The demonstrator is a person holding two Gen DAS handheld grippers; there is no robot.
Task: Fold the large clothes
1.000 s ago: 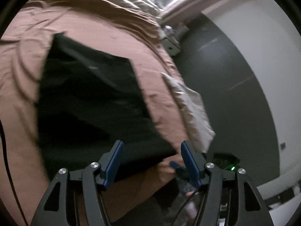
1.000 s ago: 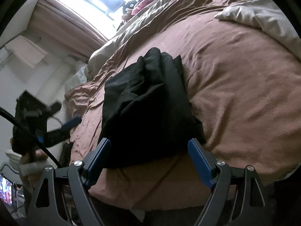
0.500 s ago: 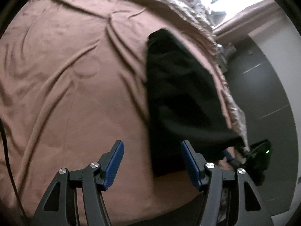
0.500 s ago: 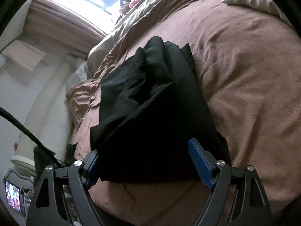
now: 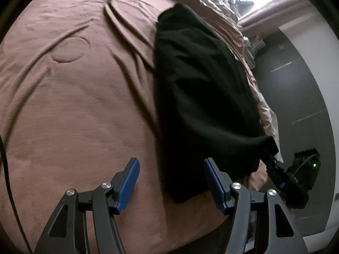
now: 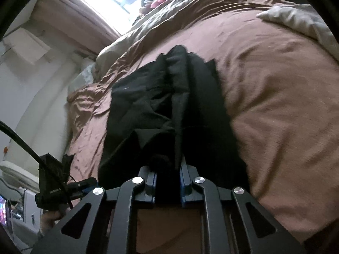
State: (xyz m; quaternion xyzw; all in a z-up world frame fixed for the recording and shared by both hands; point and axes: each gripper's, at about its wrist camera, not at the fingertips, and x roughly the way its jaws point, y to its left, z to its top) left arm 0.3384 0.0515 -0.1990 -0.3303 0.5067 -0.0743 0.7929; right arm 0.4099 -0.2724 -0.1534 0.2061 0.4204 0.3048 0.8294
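A black garment (image 5: 203, 97) lies lengthwise on the brown bed cover (image 5: 80, 105), near the bed's edge. My left gripper (image 5: 171, 182) is open and empty; the garment's near corner lies between its blue fingers and under the right one. In the right wrist view the garment (image 6: 169, 105) is bunched in folds. My right gripper (image 6: 167, 182) is shut on the garment's near edge, with black cloth pinched between its blue pads. The right gripper also shows in the left wrist view (image 5: 273, 165), lifting a corner of the cloth.
A beige duvet (image 6: 169, 10) and pillows lie at the head of the bed. A pale blanket (image 6: 300, 23) sits at the far right. A dark floor (image 5: 296, 97) runs beside the bed. The left gripper shows at the bed's edge (image 6: 63, 186).
My right gripper moved onto the garment's near edge and shut on it. My left gripper swung over the bed beside the garment and stayed open.
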